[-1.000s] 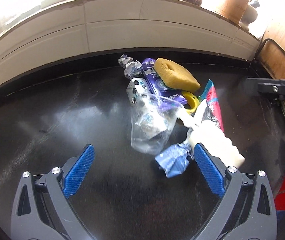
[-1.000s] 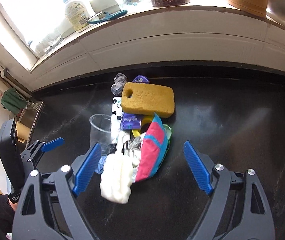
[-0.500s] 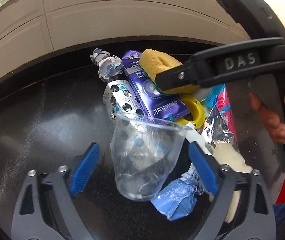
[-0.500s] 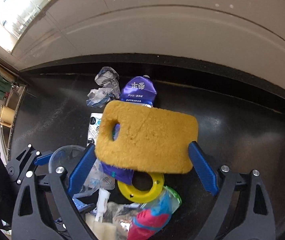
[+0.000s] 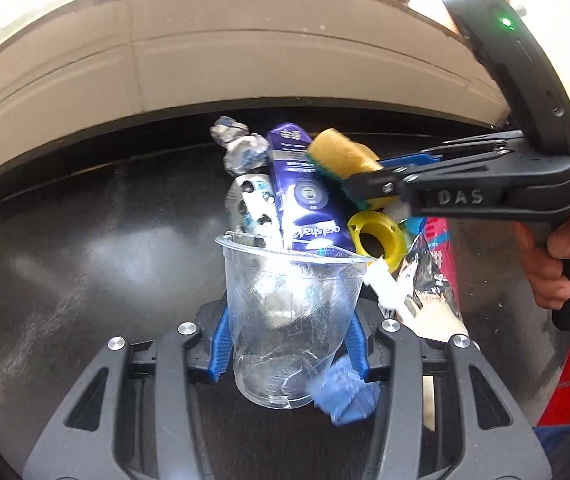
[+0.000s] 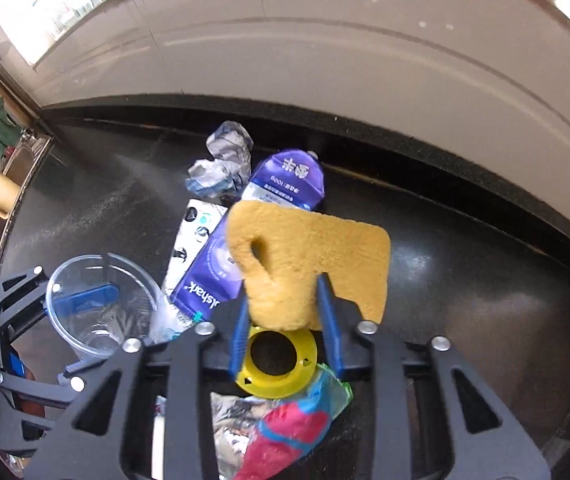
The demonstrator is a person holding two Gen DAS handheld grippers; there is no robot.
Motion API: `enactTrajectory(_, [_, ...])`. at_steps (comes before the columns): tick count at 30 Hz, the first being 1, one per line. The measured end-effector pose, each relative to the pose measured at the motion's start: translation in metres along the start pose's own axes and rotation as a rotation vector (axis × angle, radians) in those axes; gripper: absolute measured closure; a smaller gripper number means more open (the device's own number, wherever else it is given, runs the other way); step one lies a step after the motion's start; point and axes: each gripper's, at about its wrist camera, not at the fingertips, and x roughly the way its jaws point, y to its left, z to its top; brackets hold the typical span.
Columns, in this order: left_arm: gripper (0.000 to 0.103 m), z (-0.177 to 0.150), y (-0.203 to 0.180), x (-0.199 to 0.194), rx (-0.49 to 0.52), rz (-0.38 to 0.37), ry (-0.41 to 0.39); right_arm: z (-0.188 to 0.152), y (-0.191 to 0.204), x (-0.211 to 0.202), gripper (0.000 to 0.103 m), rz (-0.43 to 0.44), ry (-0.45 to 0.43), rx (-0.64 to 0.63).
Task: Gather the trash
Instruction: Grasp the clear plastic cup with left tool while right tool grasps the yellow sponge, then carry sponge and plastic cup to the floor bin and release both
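The clear plastic cup (image 5: 291, 320) stands upright on the black countertop (image 5: 85, 264) at the near edge of the trash pile, and the left gripper (image 5: 291, 340), angled steeply down, has just closed its blue pads on the cup's lower walls. Beside it the right gripper (image 6: 285, 312), its jaws just closed, pinches the yellow sponge (image 6: 309, 264), which buckles and seems lifted above the yellow ring (image 6: 275, 362) and purple toothpaste tube (image 6: 245, 240). A hand (image 5: 561, 264) wraps that gripper's handle, reaching in level from the right.

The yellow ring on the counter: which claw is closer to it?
Right. The right claw, squeezing the sponge, sits directly above the yellow ring; the left claw, clamped on the plastic cup, is off beside it.
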Motion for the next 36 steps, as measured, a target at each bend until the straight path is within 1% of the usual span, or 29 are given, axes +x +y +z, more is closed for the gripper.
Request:
enactTrajectory(7, [0.057,-0.019,0.001,-0.055,-0.068,0.068,-0.061,-0.021,0.012,-0.064,0.075,0.013,-0.104,0.017])
enactTrajectory(8, [0.057,-0.021,0.000,-0.062,-0.075,0.077,-0.065,-0.026,0.008,-0.073,0.075,0.017,-0.115,0.017])
enactTrajectory(13, [0.057,-0.044,-0.005,-0.095,-0.118,0.117,-0.065,-0.056,0.019,-0.110,0.075,0.037,-0.138,0.007])
enactTrajectory(15, [0.057,-0.054,-0.009,-0.102,-0.133,0.122,-0.066,-0.071,0.024,-0.123,0.075,0.040,-0.147,0.001])
enactTrajectory(18, [0.057,-0.070,-0.014,-0.113,-0.148,0.130,-0.060,-0.089,0.031,-0.131,0.075,0.041,-0.150,0.003])
enactTrajectory(21, [0.057,-0.083,-0.014,-0.119,-0.166,0.135,-0.060,-0.105,0.031,-0.144,0.075,0.055,-0.182,0.031])
enactTrajectory(24, [0.057,-0.094,-0.015,-0.128,-0.170,0.142,-0.065,-0.109,0.029,-0.154,0.075,0.052,-0.202,0.044])
enactTrajectory(30, [0.057,-0.104,-0.017,-0.140,-0.181,0.146,-0.084,-0.109,0.030,-0.168,0.075,0.044,-0.235,0.034])
enactTrajectory(33, [0.057,-0.105,-0.016,-0.145,-0.188,0.149,-0.096,-0.109,0.035,-0.168,0.075,0.041,-0.227,0.017])
enactTrajectory(36, [0.057,-0.111,-0.013,-0.152,-0.201,0.157,-0.108,-0.113,0.049,-0.162,0.075,0.055,-0.212,-0.018])
